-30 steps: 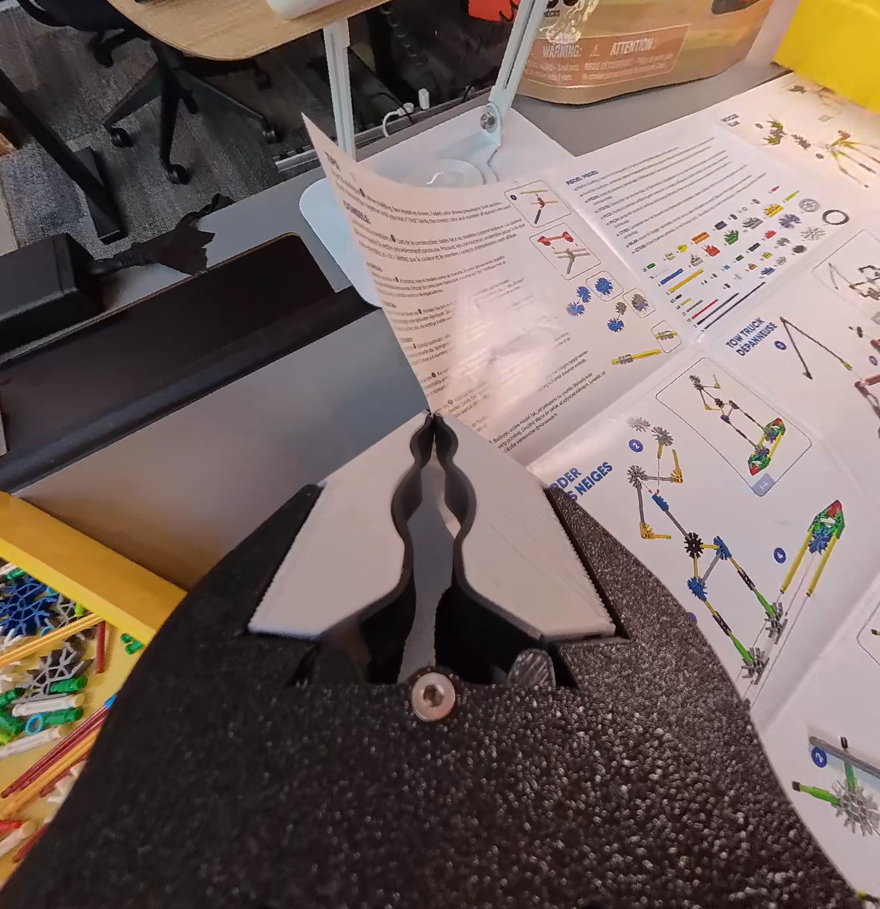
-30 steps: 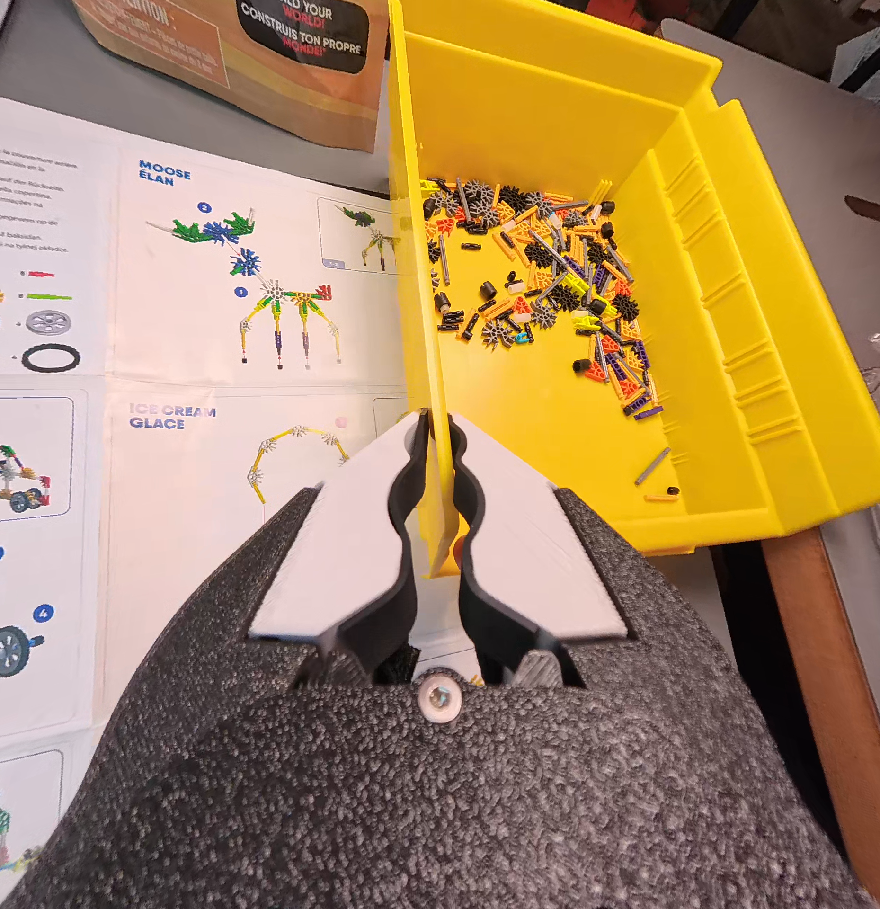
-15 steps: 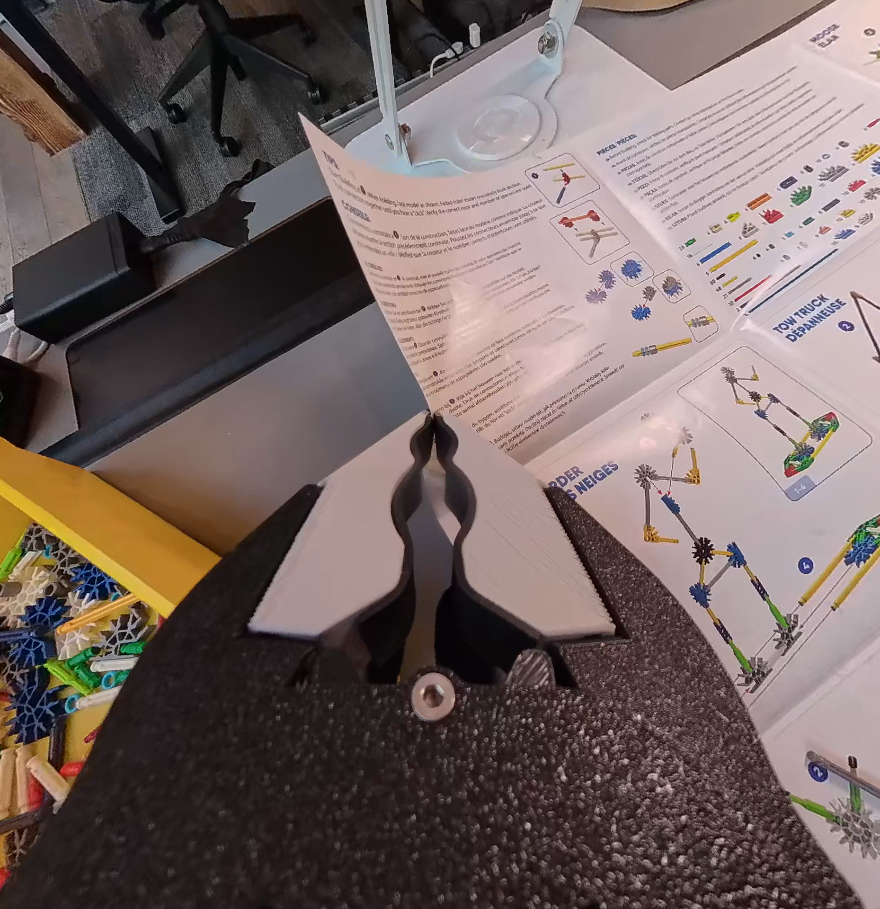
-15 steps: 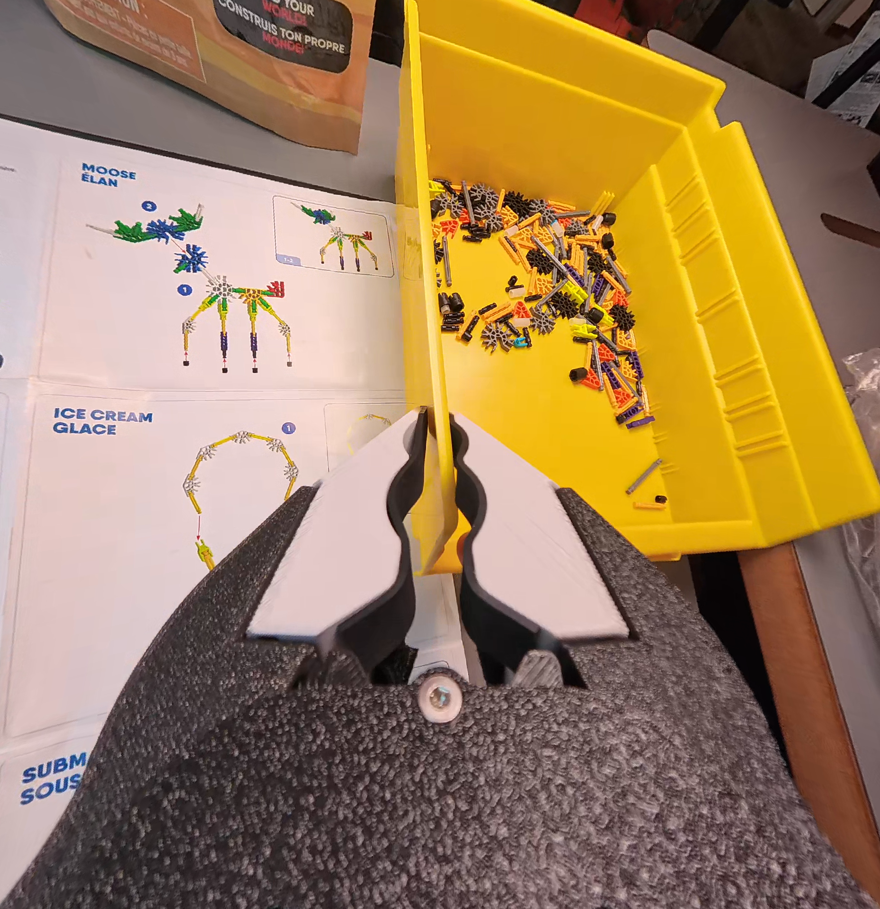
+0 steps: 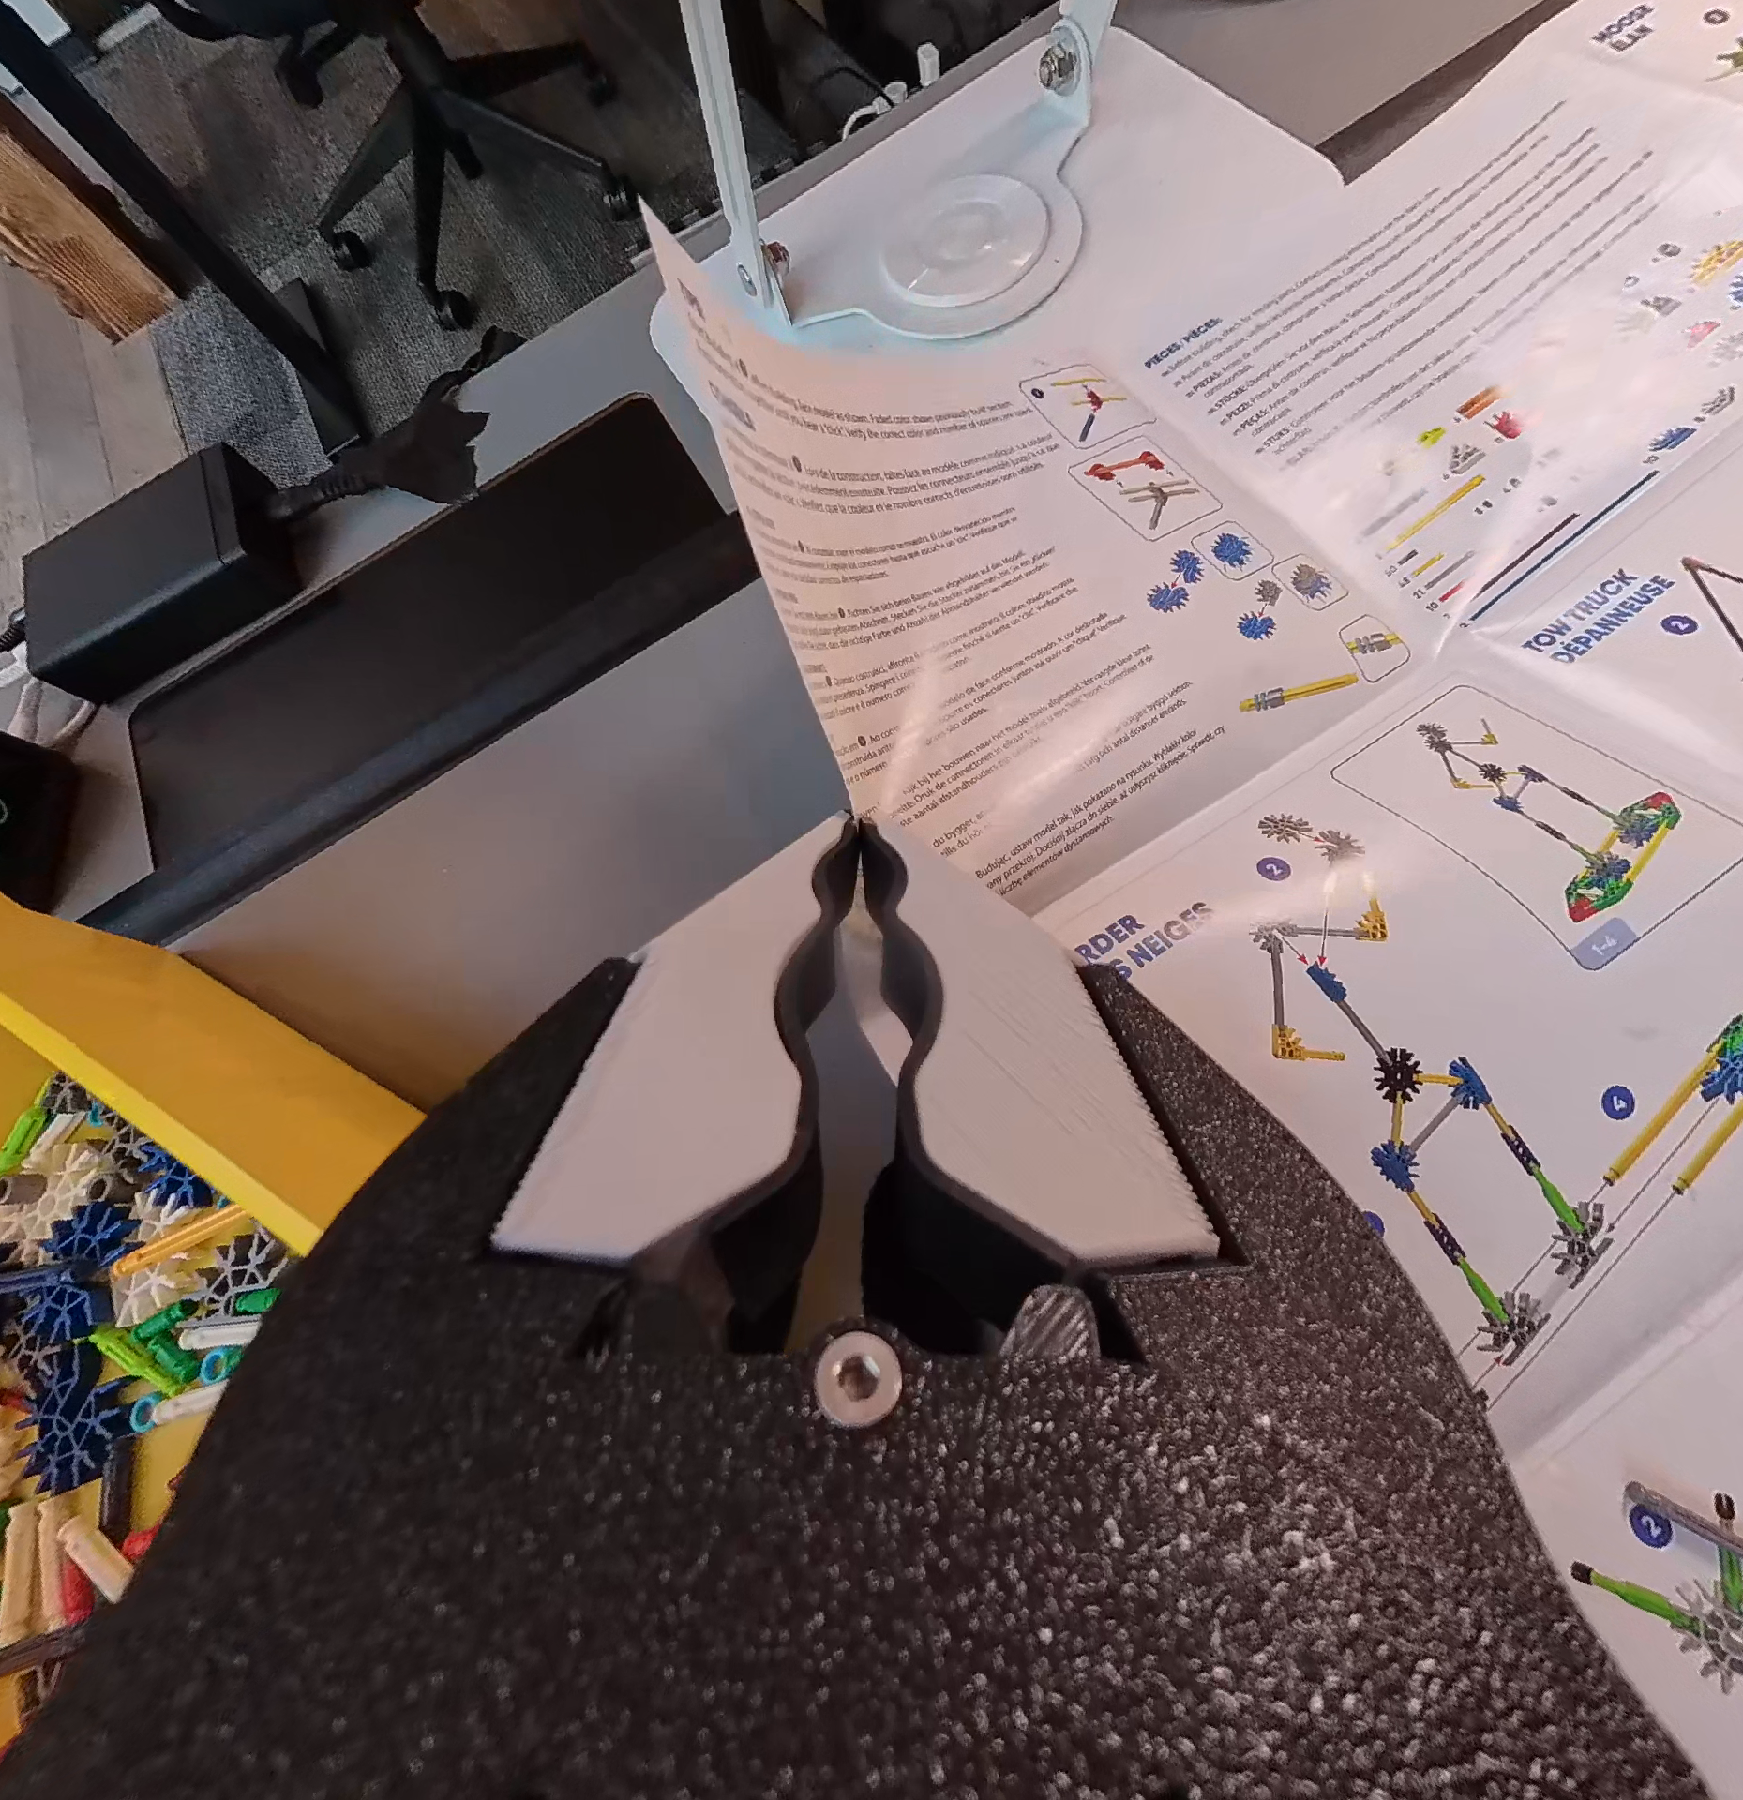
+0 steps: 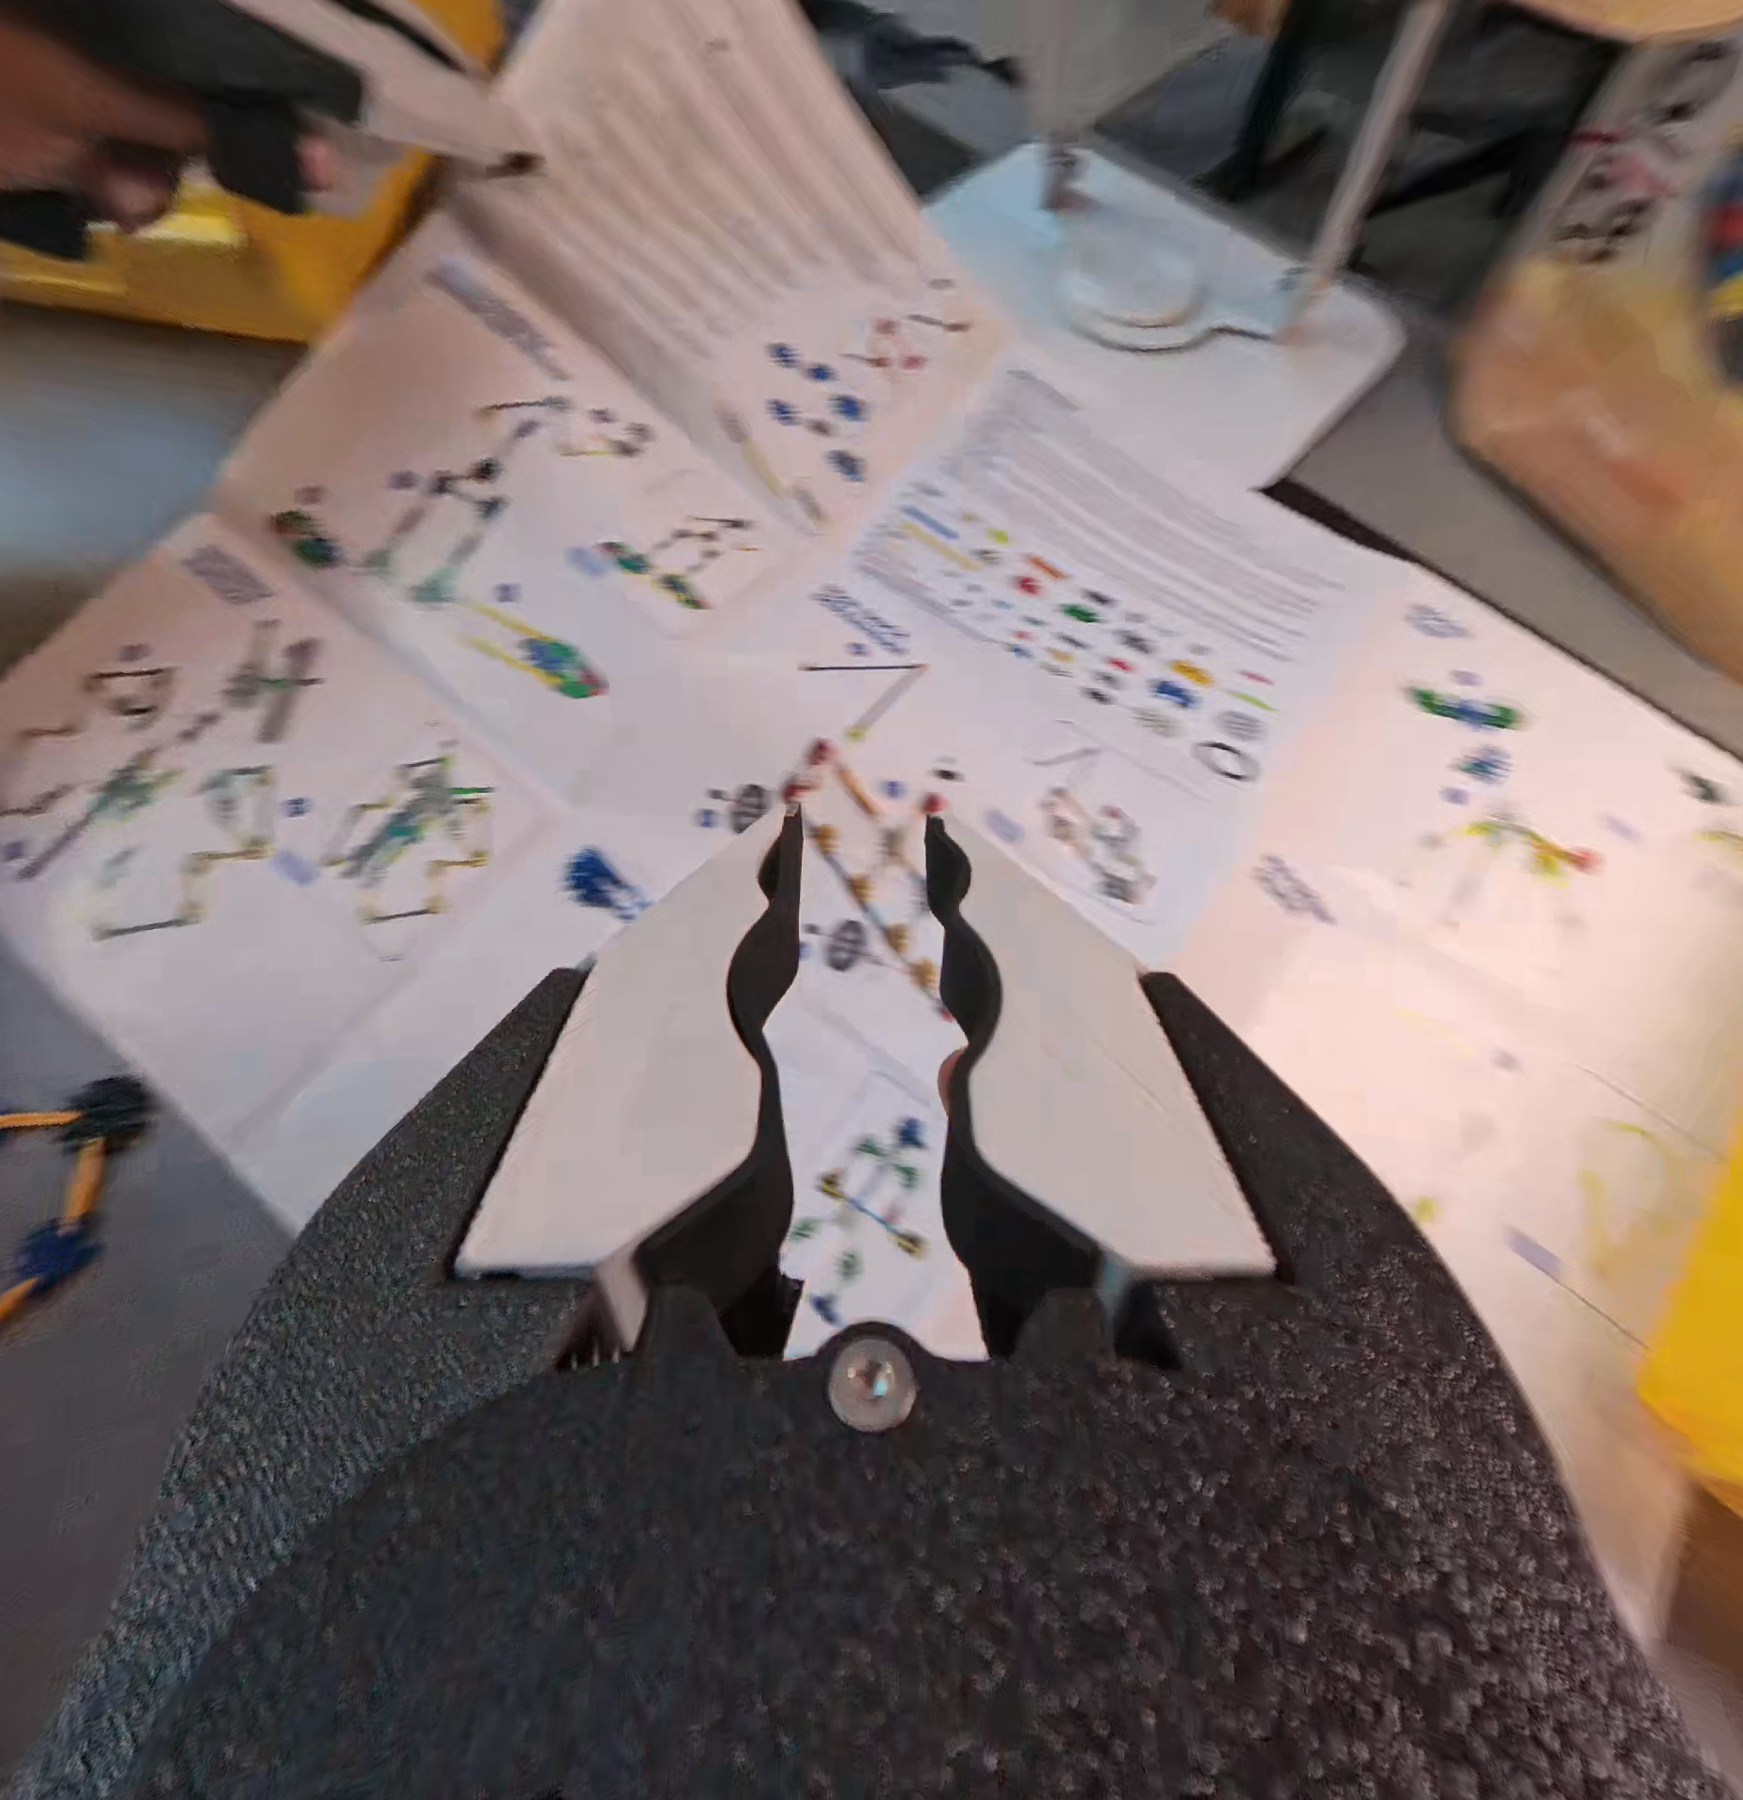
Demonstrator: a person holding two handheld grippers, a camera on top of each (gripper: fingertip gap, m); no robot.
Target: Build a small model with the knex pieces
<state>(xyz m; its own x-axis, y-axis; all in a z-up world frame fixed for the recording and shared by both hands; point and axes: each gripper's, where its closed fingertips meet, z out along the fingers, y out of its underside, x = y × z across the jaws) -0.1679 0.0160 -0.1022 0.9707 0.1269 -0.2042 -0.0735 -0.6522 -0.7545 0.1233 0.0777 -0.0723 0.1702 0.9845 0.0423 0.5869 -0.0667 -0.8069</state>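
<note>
We see left gripper (image 5: 859, 828) pinching lifted edge of instruction sheet (image 5: 945, 623); yellow bin (image 5: 180, 1052) beside it holds mixed rods, connectors (image 5: 98, 1295). Right gripper (image 6: 862, 818) spread, hovering over sheet, blurred.

The glossy paper instruction sheet (image 5: 1432, 682) lies on a matt grey table (image 5: 594, 877), beside a smooth, seemingly plastic yellow bin (image 5: 166, 1032); the hand-held gripper (image 5: 859, 828) body looks rough, grainy black.
</note>
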